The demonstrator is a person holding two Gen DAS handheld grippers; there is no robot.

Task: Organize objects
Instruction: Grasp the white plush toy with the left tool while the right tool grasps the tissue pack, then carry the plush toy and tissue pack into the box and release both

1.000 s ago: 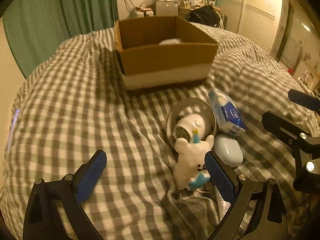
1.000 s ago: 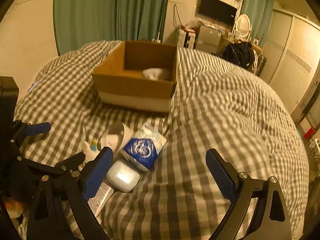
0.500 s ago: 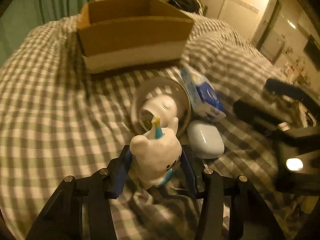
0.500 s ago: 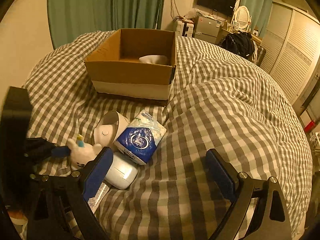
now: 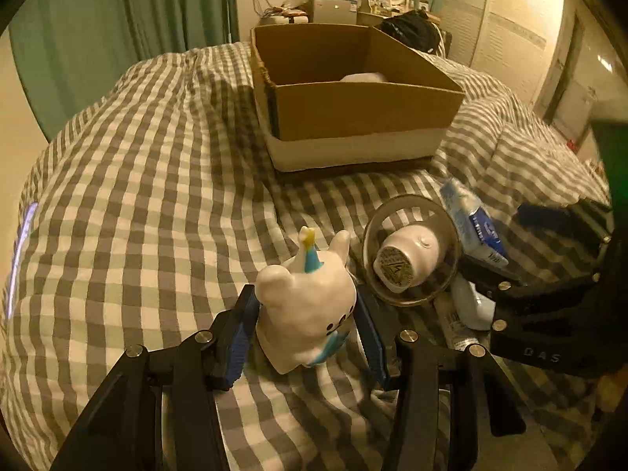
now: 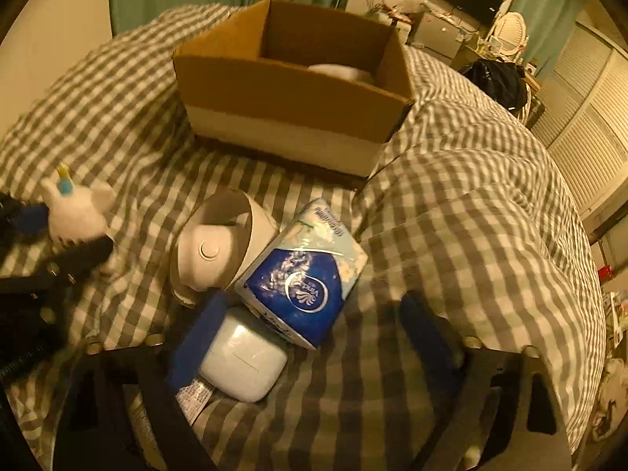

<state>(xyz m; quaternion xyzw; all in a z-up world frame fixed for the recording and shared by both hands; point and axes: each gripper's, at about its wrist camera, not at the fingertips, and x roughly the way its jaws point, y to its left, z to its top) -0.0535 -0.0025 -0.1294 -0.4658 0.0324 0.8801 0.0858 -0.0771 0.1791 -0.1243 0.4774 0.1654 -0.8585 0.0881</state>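
Left tool: clamped on a white plush toy with a blue-and-yellow horn, blue pads pressing both flanks, toy upright above the checked duvet of the bed. Right tool: jaws wide, just been narrowing, blurred, nothing gripped; left pad touching or just beside a pale earbud-style case, tissue pack lying between the fingers without contact. Tissue pack: blue and white, tilted, leaning against a white handheld fan with a round guard and a push button. Fan: lying on its side, just left of the pack, near the middle of the bed. Flat printed sachet (text too small to read): partly tucked under the case, at the near edge. Cardboard box: open-topped, lower band white, at the far side of the bed, with a white object inside near its far right corner. Green curtains: far left. Dark bag and louvred wardrobe doors: far right.
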